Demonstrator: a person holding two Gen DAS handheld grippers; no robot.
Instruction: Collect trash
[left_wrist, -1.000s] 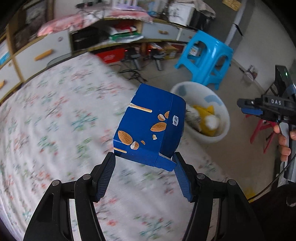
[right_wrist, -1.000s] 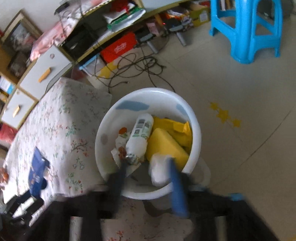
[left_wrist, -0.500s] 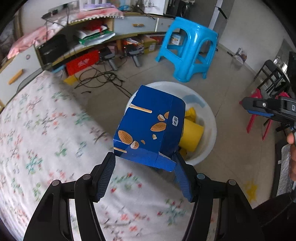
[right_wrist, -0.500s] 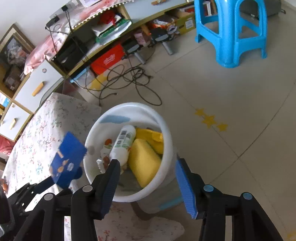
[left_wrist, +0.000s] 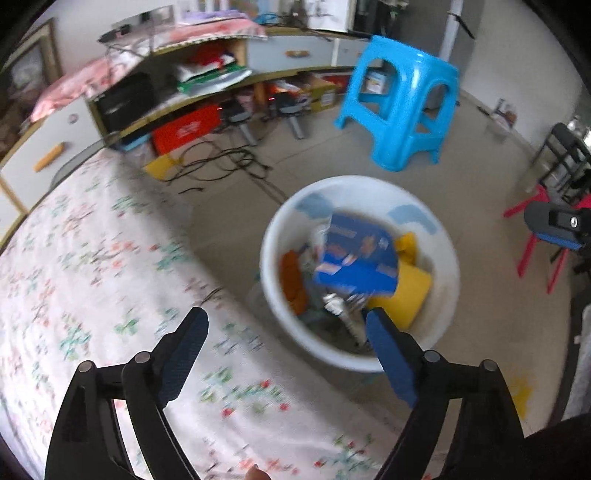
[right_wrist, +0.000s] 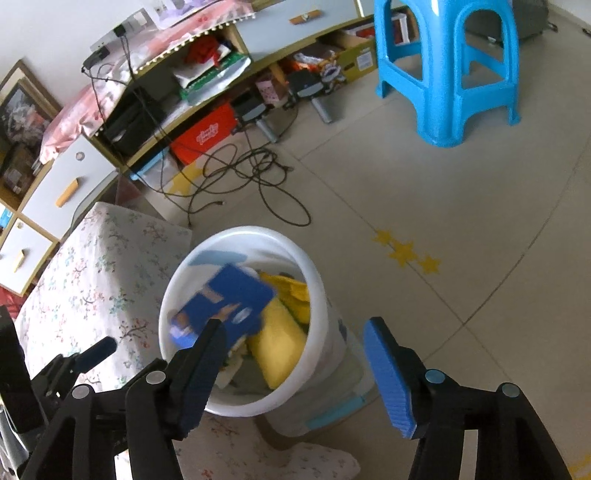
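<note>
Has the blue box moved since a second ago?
Yes. The blue box has left the opening left gripper and now sits inside the white bucket, no longer between the pads.

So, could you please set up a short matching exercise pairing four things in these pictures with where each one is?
Things:
1. blue snack box
2. plastic stool
3. tangled cables
4. left gripper

Places:
a. on the floor by the shelf unit
b. above the floral cloth's edge, jaws opening, empty
c. inside the white bin
d. standing on the floor beyond the bin

Pairs: 1-c, 2-d, 3-a, 4-b
</note>
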